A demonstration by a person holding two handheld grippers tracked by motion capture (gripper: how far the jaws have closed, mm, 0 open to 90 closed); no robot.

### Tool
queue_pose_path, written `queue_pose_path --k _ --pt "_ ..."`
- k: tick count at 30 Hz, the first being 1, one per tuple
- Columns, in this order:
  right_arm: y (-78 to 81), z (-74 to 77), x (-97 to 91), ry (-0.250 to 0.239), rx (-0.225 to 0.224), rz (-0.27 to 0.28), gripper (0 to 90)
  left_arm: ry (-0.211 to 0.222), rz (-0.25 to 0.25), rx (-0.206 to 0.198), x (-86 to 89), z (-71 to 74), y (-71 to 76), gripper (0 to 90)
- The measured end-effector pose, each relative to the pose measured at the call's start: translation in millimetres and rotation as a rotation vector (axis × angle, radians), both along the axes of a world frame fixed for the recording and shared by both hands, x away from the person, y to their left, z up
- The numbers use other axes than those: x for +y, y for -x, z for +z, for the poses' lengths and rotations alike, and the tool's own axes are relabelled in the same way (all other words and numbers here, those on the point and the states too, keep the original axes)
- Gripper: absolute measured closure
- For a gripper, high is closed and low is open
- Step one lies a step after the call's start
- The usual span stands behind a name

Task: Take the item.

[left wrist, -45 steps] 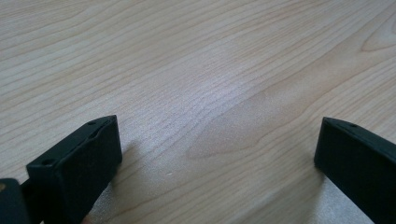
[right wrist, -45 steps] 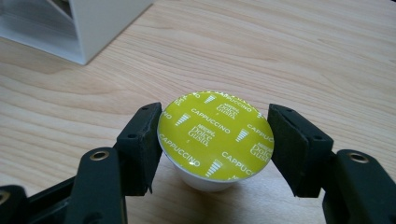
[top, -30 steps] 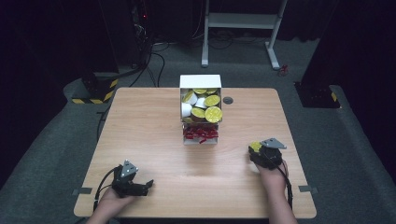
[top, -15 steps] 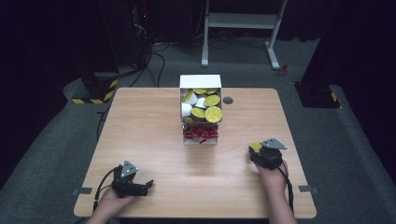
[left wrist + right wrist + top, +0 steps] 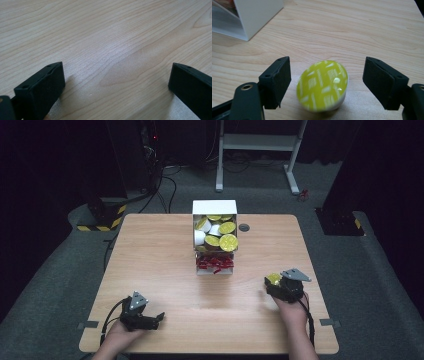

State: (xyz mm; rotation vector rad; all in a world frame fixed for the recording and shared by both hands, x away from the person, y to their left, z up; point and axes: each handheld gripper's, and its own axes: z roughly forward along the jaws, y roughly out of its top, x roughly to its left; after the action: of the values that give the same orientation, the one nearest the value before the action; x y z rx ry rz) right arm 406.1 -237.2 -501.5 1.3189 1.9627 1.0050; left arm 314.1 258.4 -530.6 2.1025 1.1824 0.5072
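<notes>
Light wood-grain table (image 5: 150,260) under the fixed camera, dark floor all around. Near the far-centre of the tabletop, a white open-fronted cardboard dispenser box (image 5: 215,207) packed with small white pods with yellow-green foil lids (image 5: 220,234); below them, at the box's lower opening, a cluster of red items (image 5: 215,264), too small to make out.

At the near right, right gripper (image 5: 272,285) held in the person's right hand (image 5: 290,309), grey 3-cornered plate on top. Jaws spread wide, gripping nothing. Between them, in the right gripper view, 1 small white pod with a yellow-green patterned foil lid (image 5: 322,85), lying tilted on the wood with its lid facing the camera, slightly blurred. Gap visible between the pod and the right-hand jaw; on the other side the pod sits close to the jaw, contact impossible to judge. In the high view, the same pod (image 5: 273,278) showing as a yellow spot at the gripper's tip, well apart from the box. Corner of the white box (image 5: 257,15) at the upper left of the right gripper view.

At the near left, left gripper (image 5: 159,317) low over the table in the person's left hand (image 5: 120,337), pointing toward the table's right side. Jaws wide apart in the left gripper view (image 5: 116,82), bare wood between them, nothing held. Cable trailing back from it toward the table's near edge.
</notes>
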Motion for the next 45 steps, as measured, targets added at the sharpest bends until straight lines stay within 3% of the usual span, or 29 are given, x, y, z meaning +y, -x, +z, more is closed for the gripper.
queue_pose_path --k 9,21,26,33,34,35,36,38,45 --pt "15.6 13.1 16.0 -0.017 -0.028 0.061 22.1 0.007 -0.011 0.001 -0.7 -0.2 -1.9 1.0" --pt "34.4 13.9 65.3 -0.034 0.0 0.205 19.8 0.008 -0.02 0.0 -1.7 -0.3 -4.6 1.1" --pt "40.1 9.9 85.5 -0.044 0.034 0.264 18.7 0.006 -0.021 -0.002 -1.5 -0.2 -4.8 1.1" --pt "48.1 -0.2 112.2 -0.018 0.086 0.35 18.5 0.007 -0.022 0.001 -1.6 -0.1 -4.7 1.1" --pt "50.5 -4.3 119.8 0.005 0.1 0.364 19.0 0.007 -0.022 0.001 -1.6 -0.1 -4.7 1.1" --pt "50.5 -4.3 119.8 0.005 0.1 0.364 19.0 0.007 -0.022 0.001 -1.6 -0.1 -4.7 1.1" --pt "52.9 -8.3 126.2 0.047 0.104 0.378 20.2 0.008 -0.021 0.002 -1.6 -0.1 -4.6 1.1" --pt "53.8 -10.4 129.4 0.067 0.111 0.382 20.2 0.007 -0.022 0.001 -1.6 -0.1 -4.7 1.1" --pt "54.8 -24.1 144.6 0.094 0.158 0.411 17.8 0.007 -0.021 0.002 -1.6 -0.2 -4.5 1.1"
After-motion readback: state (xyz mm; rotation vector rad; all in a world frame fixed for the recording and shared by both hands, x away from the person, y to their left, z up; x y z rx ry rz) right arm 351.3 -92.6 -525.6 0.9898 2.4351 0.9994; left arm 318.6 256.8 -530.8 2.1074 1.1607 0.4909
